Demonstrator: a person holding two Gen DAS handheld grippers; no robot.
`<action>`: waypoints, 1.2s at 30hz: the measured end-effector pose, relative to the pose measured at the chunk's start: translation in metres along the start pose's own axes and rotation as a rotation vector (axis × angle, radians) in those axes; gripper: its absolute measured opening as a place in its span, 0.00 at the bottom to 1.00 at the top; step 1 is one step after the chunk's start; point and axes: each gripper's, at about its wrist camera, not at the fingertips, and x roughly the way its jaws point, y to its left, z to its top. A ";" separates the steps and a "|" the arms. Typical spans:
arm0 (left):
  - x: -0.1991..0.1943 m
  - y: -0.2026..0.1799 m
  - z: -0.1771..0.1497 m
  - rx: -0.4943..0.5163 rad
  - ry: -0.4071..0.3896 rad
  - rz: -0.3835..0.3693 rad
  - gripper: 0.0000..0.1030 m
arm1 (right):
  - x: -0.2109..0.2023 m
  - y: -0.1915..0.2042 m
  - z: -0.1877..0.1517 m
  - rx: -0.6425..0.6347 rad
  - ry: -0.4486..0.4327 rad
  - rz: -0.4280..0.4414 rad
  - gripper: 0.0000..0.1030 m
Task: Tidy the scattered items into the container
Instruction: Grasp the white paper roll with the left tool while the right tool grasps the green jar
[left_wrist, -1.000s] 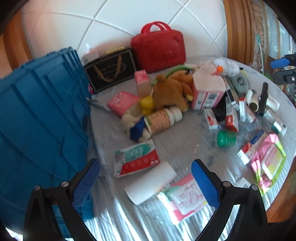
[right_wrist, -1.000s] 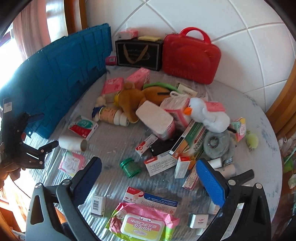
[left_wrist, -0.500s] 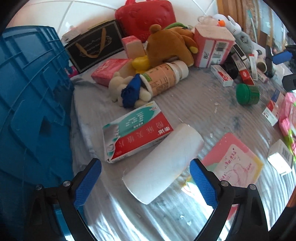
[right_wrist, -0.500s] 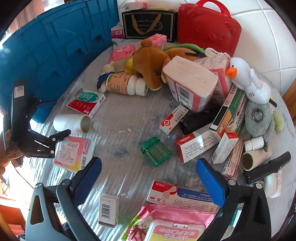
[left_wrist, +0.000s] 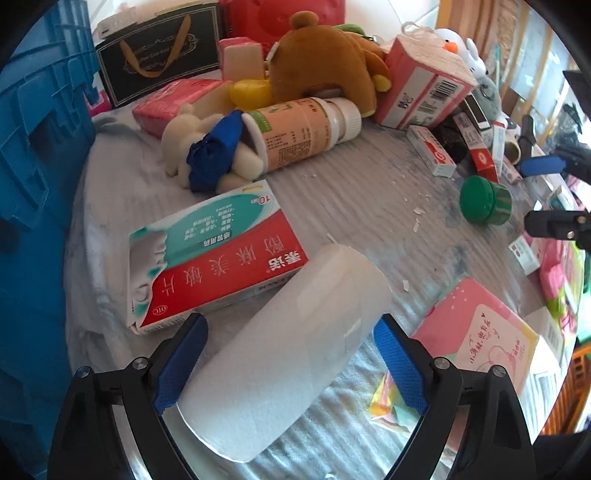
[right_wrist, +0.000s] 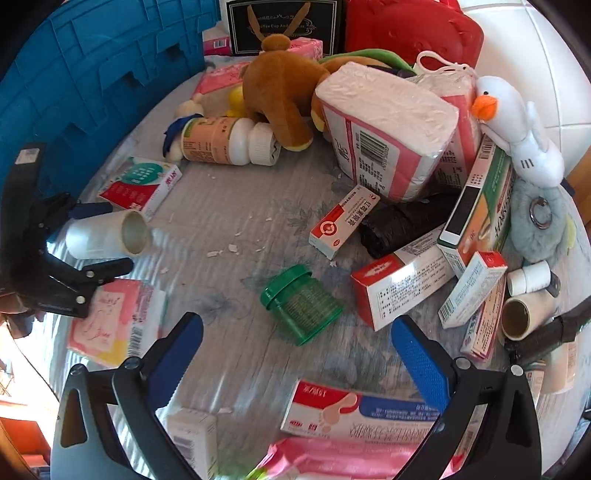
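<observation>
One white paper roll (left_wrist: 284, 354) lies on its side on the counter (left_wrist: 369, 206), right between the two blue pads of the left claw (left_wrist: 291, 362). The jaws of that claw are closing, but the pads are not pressing on the roll yet. The roll touches one red and green medicine box (left_wrist: 214, 254). Just beside it is one pink tissue pack (left_wrist: 476, 332).

One green jar (right_wrist: 301, 304) lies tipped over, near the front of the right claw (right_wrist: 297, 363). That claw is wide open and holds nothing. Both claws point steeply down at the counter.

Farther back are one brown teddy bear (right_wrist: 280, 92), one white duck toy (right_wrist: 517, 125), one bottle with a white cap (right_wrist: 229, 140) lying down, and one big pack of tissues (right_wrist: 384, 129). Several small medicine boxes lie around them.

One big blue crate (left_wrist: 33, 184) stands at the left edge of the counter. I cannot tell what is in it. One black gift bag (left_wrist: 159, 48) and one red case (right_wrist: 410, 29) stand at the back.
</observation>
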 end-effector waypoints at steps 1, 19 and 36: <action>0.000 -0.001 0.000 0.002 -0.001 -0.002 0.89 | 0.004 0.000 0.001 -0.007 0.005 -0.002 1.00; -0.031 -0.014 0.000 -0.034 -0.088 -0.009 0.45 | 0.040 0.004 0.004 -0.161 0.024 -0.053 1.00; -0.044 -0.018 0.012 -0.035 -0.121 -0.002 0.46 | 0.047 0.015 0.000 -0.196 0.044 -0.016 0.64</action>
